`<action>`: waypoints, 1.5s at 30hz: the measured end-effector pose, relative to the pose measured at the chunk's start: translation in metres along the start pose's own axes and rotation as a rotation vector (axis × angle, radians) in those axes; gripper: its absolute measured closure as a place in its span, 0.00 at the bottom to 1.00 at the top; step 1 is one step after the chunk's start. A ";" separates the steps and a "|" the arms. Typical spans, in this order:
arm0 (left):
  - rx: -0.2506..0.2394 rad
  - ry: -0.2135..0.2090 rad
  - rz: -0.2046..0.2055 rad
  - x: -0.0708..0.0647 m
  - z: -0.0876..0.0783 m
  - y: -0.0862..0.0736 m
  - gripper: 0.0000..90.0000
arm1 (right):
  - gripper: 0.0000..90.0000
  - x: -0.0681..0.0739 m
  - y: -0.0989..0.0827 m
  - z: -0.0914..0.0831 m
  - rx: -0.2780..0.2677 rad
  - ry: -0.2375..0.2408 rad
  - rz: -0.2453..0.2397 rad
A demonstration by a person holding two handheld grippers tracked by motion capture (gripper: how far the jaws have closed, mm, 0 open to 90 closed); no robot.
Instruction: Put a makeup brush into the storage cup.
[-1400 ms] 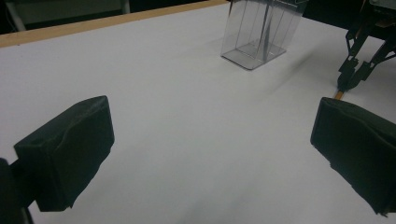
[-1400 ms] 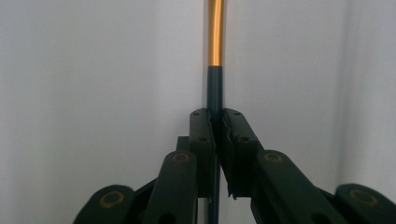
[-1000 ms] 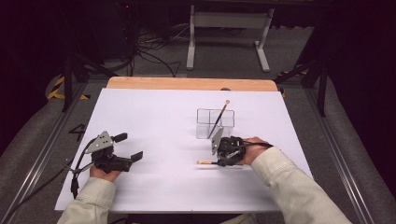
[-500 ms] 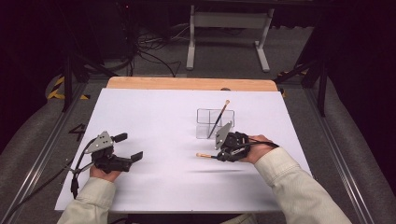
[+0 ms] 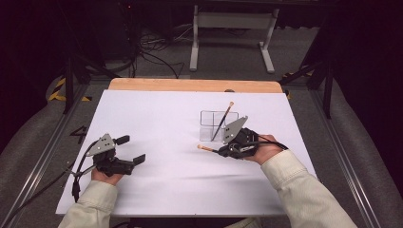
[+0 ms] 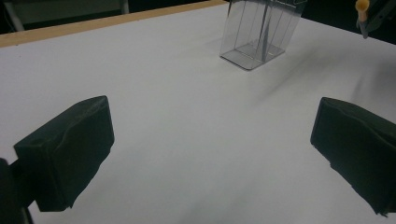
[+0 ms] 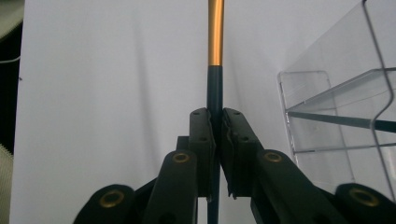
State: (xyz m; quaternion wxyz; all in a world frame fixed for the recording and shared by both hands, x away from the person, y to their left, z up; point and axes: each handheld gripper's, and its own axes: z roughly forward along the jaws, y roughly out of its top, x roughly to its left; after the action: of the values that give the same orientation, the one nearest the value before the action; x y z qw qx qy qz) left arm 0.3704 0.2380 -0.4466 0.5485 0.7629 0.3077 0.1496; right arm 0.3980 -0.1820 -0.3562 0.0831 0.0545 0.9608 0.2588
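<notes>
We see the desk (image 5: 157, 118) as a broad white sheet with a wooden strip along its far edge, near the top of the high view, and dark floor beyond it on every side. Most of the white surface lies bare: the whole left half and the lower middle of the frame are open room.

A little right of centre in the high view stands the clear box (image 5: 212, 126), a see-through holder split into compartments, well inside the desk's edges. One brush (image 5: 223, 121) leans in it, its pale tip sticking up and to the right above the rim; which compartment it sits in we cannot tell.

Just below and right of the box, the right claw (image 5: 222, 151) is clamped on a second brush (image 5: 207, 148), lifted off the sheet, with its orange tip pointing left. In the right gripper view the jaws pinch the dark handle, a gold band runs on toward the top of the frame, and the box wall stands close at the right.

At the lower left, the left claw (image 5: 130, 150) is spread wide with nothing between its jaws, well apart from the box.
</notes>
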 end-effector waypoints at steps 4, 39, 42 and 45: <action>0.001 0.000 0.005 0.000 0.000 0.000 0.00 | 0.93 -0.001 0.000 -0.005 -0.049 -0.016 0.014; -0.005 -0.003 0.002 0.001 0.000 0.000 0.00 | 0.93 -0.010 -0.006 -0.029 -0.425 -0.115 0.130; -0.005 -0.003 0.000 0.001 0.000 0.000 0.00 | 0.93 -0.010 -0.008 -0.031 -0.470 -0.122 0.146; -0.007 -0.005 -0.004 0.000 0.000 0.000 0.00 | 0.93 -0.012 -0.010 -0.031 -0.499 -0.130 0.167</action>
State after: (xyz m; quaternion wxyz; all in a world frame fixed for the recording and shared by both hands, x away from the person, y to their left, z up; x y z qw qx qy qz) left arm 0.3705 0.2384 -0.4467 0.5521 0.7609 0.3072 0.1476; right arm 0.4032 -0.2078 -0.3330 0.1341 0.1278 0.8522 0.4893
